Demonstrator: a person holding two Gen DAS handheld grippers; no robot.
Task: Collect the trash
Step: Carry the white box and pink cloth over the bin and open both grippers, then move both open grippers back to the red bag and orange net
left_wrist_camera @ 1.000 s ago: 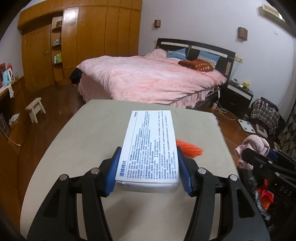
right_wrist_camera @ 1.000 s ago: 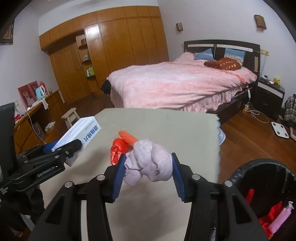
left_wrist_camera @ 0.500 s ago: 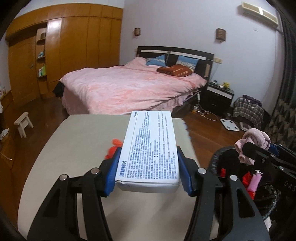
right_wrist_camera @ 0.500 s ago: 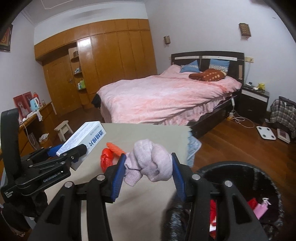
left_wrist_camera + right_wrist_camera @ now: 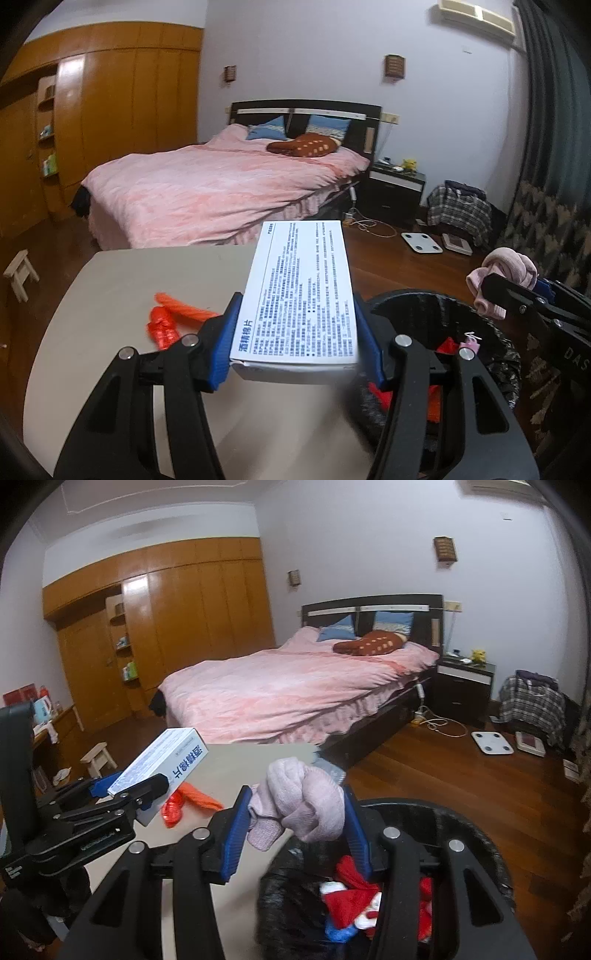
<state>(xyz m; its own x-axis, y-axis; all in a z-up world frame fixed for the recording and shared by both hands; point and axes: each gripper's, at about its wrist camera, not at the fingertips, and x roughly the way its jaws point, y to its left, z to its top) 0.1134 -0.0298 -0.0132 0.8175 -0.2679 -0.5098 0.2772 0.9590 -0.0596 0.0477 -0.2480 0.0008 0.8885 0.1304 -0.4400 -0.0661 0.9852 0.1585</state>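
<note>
Held in the left gripper (image 5: pixel 297 343), jaws partway apart and blue pads pressed on both long sides: one white box (image 5: pixel 301 291) of printed text, long axis straight ahead along the fingers, far end toward the bed (image 5: pixel 221 184), raised above the table (image 5: pixel 122 280) near its right edge. Clamped in the right gripper (image 5: pixel 295 821), jaws likewise partway apart: one balled pink cloth (image 5: pixel 301 801), bunched with no clear long axis, a loose end drooping at the left pad, poised over the near rim of the black bin (image 5: pixel 476 834). Left lying on the table near its middle, two orange-red pieces just beside each other: one ribbed strip (image 5: pixel 184 306) with long axis running left to right, one lumpy red wrapper (image 5: pixel 162 328). Inside the bin, red, white and blue scraps, too jumbled to count.
</note>
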